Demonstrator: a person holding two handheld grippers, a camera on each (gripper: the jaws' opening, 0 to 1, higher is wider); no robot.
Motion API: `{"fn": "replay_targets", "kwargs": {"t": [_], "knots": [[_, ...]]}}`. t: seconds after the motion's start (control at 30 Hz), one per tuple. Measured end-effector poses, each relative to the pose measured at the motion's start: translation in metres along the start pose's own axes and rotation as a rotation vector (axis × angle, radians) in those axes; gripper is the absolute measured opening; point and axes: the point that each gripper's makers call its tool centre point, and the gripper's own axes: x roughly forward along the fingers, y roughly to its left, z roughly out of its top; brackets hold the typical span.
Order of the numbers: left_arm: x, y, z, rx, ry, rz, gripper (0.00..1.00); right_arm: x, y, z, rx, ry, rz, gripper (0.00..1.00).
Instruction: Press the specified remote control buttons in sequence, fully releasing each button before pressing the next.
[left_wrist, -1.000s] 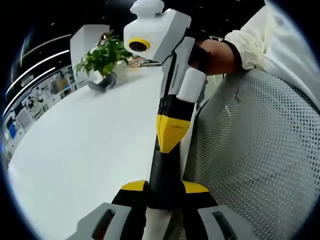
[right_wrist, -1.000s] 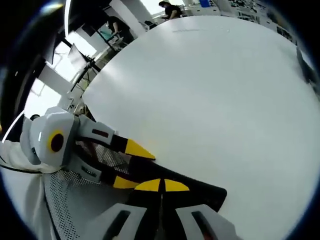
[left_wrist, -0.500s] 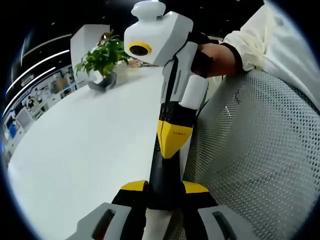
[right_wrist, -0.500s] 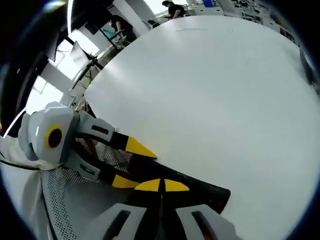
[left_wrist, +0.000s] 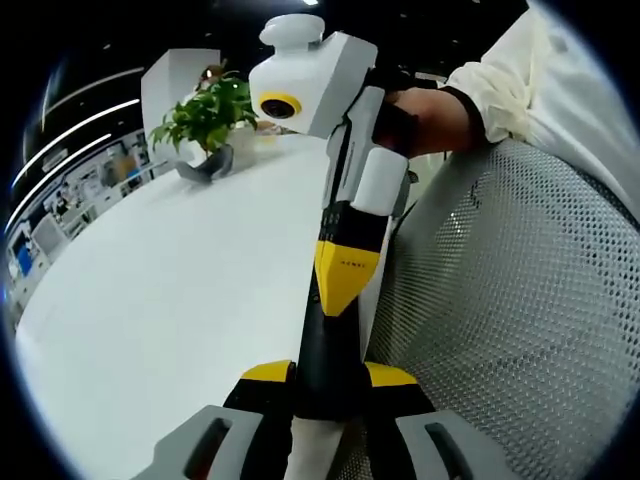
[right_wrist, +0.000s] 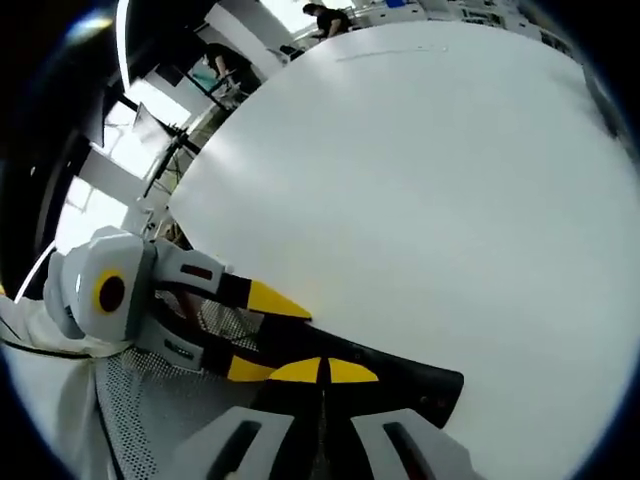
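Black plastic, long and slim: the remote control (left_wrist: 328, 355) is clamped crosswise between the yellow-tipped jaws of the left gripper (left_wrist: 328, 378), at the near edge of the white table (left_wrist: 170, 290). In the left gripper view its long axis runs straight away from that gripper, up toward the right gripper (left_wrist: 346, 275), whose jaws are pressed together with their yellow tips down on the remote's upper face. In the right gripper view the same remote control (right_wrist: 395, 375) lies left to right just ahead of the right gripper's (right_wrist: 322, 372) closed jaws, one end pointing out over the table, the other held by the left gripper (right_wrist: 258, 330) coming in from the left. Judgement: the left gripper is the holder and the right one the presser; the tips look to be touching the remote, but I cannot tell which button, or whether it is depressed. The next move turns on lifting clear along the right gripper's own axis, then shifting along the remote's length. A grey mesh chair back (left_wrist: 500, 320) sits just beside the remote; a potted plant (left_wrist: 205, 120) stands well apart at the far side of the table.
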Motion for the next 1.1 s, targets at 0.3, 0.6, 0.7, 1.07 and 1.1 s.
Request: {"fn": "replay_targets", "kwargs": {"t": [0.3, 0.6, 0.7, 1.07, 1.1], "knots": [[0.000, 0.000, 0.000, 0.001, 0.000, 0.000, 0.25, 0.000, 0.001, 0.001, -0.092, 0.002, -0.034, 0.00], [0.000, 0.000, 0.000, 0.003, 0.001, -0.001, 0.25, 0.001, 0.009, 0.005, -0.139, -0.029, -0.011, 0.00], [0.000, 0.000, 0.000, 0.001, 0.001, -0.001, 0.25, 0.001, 0.010, 0.007, -0.147, -0.039, -0.009, 0.00], [-0.001, 0.000, 0.000, -0.002, 0.000, -0.003, 0.25, 0.005, 0.008, 0.002, -0.196, -0.015, -0.036, 0.00], [-0.001, 0.000, 0.000, -0.002, 0.000, -0.002, 0.25, 0.005, 0.008, 0.003, -0.198, -0.016, -0.038, 0.00]]}}
